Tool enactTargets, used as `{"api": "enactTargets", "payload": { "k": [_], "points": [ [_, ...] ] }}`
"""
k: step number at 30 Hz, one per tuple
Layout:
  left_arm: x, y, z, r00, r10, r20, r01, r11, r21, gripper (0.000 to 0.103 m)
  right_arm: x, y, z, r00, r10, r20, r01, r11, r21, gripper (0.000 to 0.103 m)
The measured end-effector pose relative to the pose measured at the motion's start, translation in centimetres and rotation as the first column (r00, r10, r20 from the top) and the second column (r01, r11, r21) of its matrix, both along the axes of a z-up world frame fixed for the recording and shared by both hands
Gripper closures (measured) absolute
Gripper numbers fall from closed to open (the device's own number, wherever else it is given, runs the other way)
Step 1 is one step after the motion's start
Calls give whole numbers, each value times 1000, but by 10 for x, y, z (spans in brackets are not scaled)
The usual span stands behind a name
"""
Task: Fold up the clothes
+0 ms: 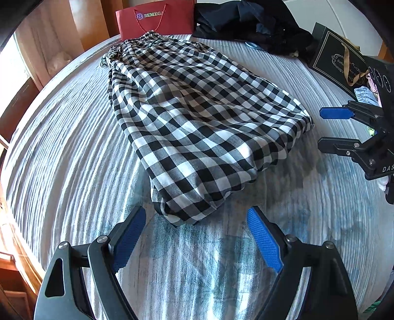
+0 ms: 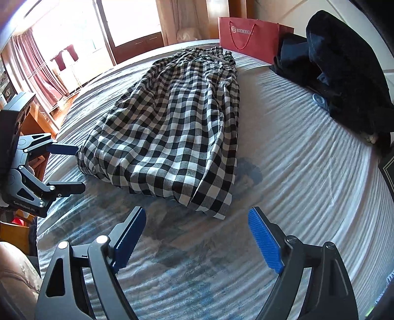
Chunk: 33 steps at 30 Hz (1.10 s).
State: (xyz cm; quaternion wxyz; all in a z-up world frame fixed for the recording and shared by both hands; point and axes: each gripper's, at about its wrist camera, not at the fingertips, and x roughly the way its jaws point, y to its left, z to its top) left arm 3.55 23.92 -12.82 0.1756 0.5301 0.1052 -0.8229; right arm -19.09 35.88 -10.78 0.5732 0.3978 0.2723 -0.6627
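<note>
Both claws stand wide and hold nothing: the left gripper and the right gripper, each black-framed with blue ribbed pads, hang just short of the near hem of the black-and-white checked cotton garment, their pads over bare bedding. From the left wrist view the right gripper shows at the garment's right-hand corner, jaws apart, just beside the cloth and not touching it. The garment lies lengthwise on the grey-blue striped bedspread, its gathered elastic waistband at the far end near the red paper shopping bag. Its long edges look doubled, so one lengthwise fold is judged made; the crosswise folds, hem toward waistband, are judged still to come. A heap of dark clothes lies well apart at the far right, seemingly unfolded.
</note>
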Motion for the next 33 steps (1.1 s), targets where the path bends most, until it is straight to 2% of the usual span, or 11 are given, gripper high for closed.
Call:
{"api": "enactTargets", "payload": {
  "k": [9, 11, 12, 13, 15, 22, 27, 28, 30, 31, 33],
  "points": [
    [-14, -15, -12, 999, 37, 0, -37, 999, -6, 19, 7, -18, -19, 999, 43, -31, -43, 999, -10, 20],
    [-12, -21, -8, 999, 32, -15, -32, 999, 21, 43, 9, -19, -19, 998, 34, -43, -35, 999, -15, 42],
    [-11, -24, -6, 999, 26, -23, -26, 999, 36, 66, 6, -20, -16, 1000, 25, -12, -25, 999, -20, 61],
    [-10, -29, -2, 999, 13, -30, -12, 999, 48, 72, 3, -19, -12, 1000, 16, 18, -15, 999, -30, 84],
    [-8, -31, 12, 998, -10, -56, 12, 999, 31, 82, -1, -15, 0, 998, 0, 65, 4, 997, -72, 83],
    [28, -20, 59, 988, -63, -141, 65, 998, 7, 86, 9, 5, 41, 989, 57, 137, -36, 988, -152, 95],
    [25, -22, 53, 994, -33, -104, 31, 999, -20, 79, 21, 19, 37, 996, 37, 82, -28, 994, -105, 94],
    [26, -24, 48, 995, -19, -103, 18, 1000, -12, 68, 22, 20, 35, 998, 31, 63, -25, 995, -95, 86],
    [30, -25, 44, 992, -15, -125, 16, 1000, 5, 17, 23, 21, 36, 999, 23, 29, -20, 995, -102, 45],
    [31, -25, 41, 991, -11, -134, 12, 1000, 11, 17, 24, 21, 36, 1000, 19, 11, -18, 994, -105, 24],
    [24, -27, 35, 989, 5, -146, -3, 1000, 14, 17, 21, 18, 34, 1000, 11, 1, -11, 994, -111, 25]
  ]
}}
